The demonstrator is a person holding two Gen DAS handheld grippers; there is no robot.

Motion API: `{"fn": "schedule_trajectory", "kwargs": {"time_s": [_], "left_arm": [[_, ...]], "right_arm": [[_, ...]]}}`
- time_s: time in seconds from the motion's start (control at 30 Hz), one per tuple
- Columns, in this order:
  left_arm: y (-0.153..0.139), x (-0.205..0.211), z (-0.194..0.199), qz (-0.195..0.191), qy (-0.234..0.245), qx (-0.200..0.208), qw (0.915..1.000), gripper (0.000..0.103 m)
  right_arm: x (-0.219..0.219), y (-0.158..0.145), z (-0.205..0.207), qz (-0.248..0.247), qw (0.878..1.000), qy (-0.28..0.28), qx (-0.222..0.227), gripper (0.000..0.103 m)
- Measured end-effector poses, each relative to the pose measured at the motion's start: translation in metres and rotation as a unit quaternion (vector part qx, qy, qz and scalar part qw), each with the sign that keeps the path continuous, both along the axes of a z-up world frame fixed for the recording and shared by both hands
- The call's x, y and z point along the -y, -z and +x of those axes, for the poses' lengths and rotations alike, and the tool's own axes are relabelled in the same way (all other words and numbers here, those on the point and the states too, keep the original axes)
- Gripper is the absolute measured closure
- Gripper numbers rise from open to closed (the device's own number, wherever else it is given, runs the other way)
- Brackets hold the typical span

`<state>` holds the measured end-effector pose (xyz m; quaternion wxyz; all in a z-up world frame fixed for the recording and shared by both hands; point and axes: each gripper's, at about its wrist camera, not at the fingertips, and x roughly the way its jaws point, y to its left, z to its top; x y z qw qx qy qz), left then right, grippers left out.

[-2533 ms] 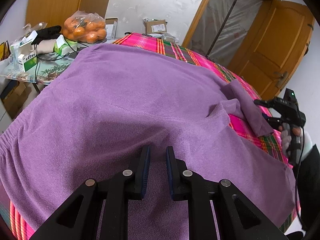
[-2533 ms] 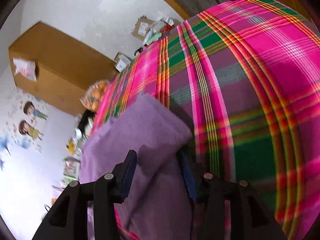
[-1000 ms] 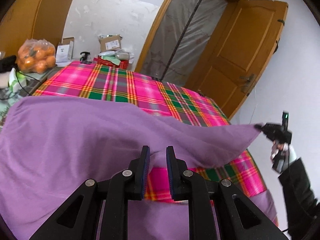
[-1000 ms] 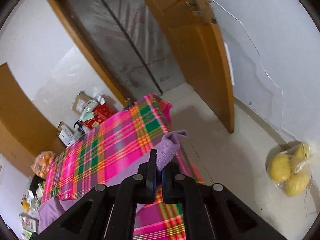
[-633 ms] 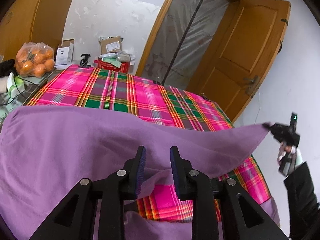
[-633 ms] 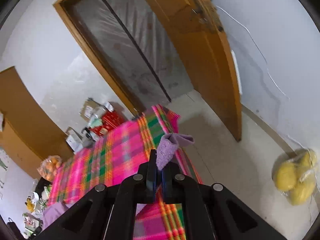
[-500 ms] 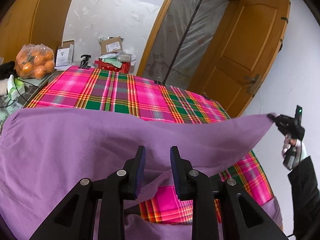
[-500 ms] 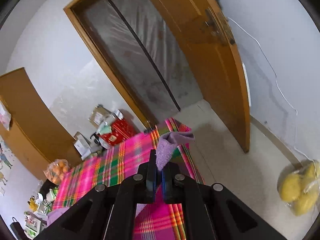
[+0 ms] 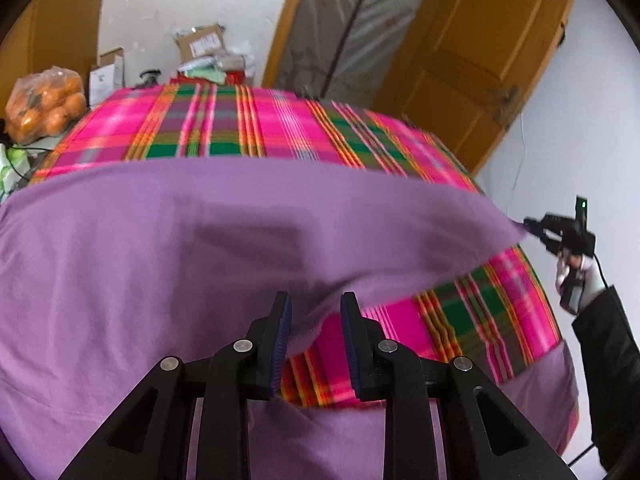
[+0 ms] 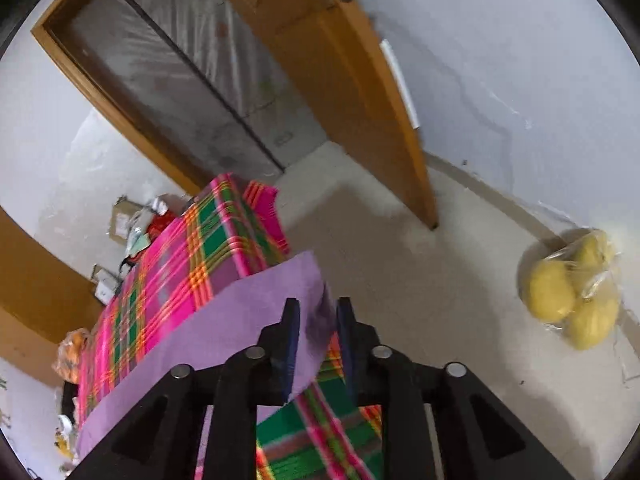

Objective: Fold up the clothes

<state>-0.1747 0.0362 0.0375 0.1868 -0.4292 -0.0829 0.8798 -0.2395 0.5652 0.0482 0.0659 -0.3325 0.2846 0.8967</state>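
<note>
A purple garment (image 9: 208,240) lies stretched across the table with the pink plaid cloth (image 9: 248,128); its far fold runs straight from left to right. My left gripper (image 9: 316,344) is open just above the garment's near edge, which passes between the fingers without being clamped. In the right wrist view the right gripper (image 10: 316,340) is open too, and the garment's corner (image 10: 276,300) lies loose between its fingers over the table's end (image 10: 224,232). The left wrist view shows the right gripper (image 9: 534,226) at the garment's right tip, held by a hand.
A bag of oranges (image 9: 44,108) and cardboard boxes (image 9: 200,44) sit at the table's far left. A dark sleeve (image 9: 608,360) is at the right edge. Beyond the table's end are bare floor, an open wooden door (image 10: 360,92) and a bag of yellow fruit (image 10: 572,292).
The right gripper, shut on the garment's corner half a second ago, now has its fingers apart. The left gripper has opened wider. The lifted purple layer has come down over the table.
</note>
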Motion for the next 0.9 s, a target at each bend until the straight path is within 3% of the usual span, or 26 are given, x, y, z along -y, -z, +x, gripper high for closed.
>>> {"fn": "schedule_trajectory", "kwargs": {"time_s": [0.07, 0.17, 0.23, 0.3, 0.4, 0.57, 0.73, 0.9], "left_arm": [[0.000, 0.001, 0.005, 0.002, 0.006, 0.001, 1.0000, 0.077], [-0.016, 0.017, 0.016, 0.024, -0.014, -0.034, 0.9991, 0.077], [-0.025, 0.030, 0.017, 0.028, -0.034, -0.053, 0.9976, 0.077], [-0.022, 0.035, 0.008, 0.016, -0.042, -0.043, 0.9980, 0.077], [-0.008, 0.035, -0.007, -0.005, -0.042, -0.010, 0.9991, 0.077], [0.014, 0.017, -0.005, -0.022, 0.010, 0.035, 0.9991, 0.077], [0.026, 0.016, 0.012, -0.050, 0.049, 0.047, 0.9964, 0.077], [0.021, 0.034, 0.022, -0.031, 0.034, 0.034, 0.9984, 0.077]], "right_arm": [[0.002, 0.003, 0.006, -0.001, 1.000, 0.001, 0.005, 0.082], [0.005, 0.009, 0.015, -0.002, 1.000, 0.004, 0.011, 0.080], [0.028, 0.002, 0.016, 0.003, 0.999, -0.035, 0.006, 0.075], [0.069, -0.007, 0.013, 0.013, 0.995, -0.099, -0.002, 0.074], [0.148, -0.015, 0.004, 0.037, 0.979, -0.203, -0.004, 0.074], [0.269, 0.000, -0.005, 0.082, 0.934, -0.346, 0.023, 0.074], [0.332, 0.031, -0.009, 0.127, 0.904, -0.405, 0.054, 0.074], [0.335, 0.045, 0.012, 0.156, 0.892, -0.421, 0.061, 0.074]]}}
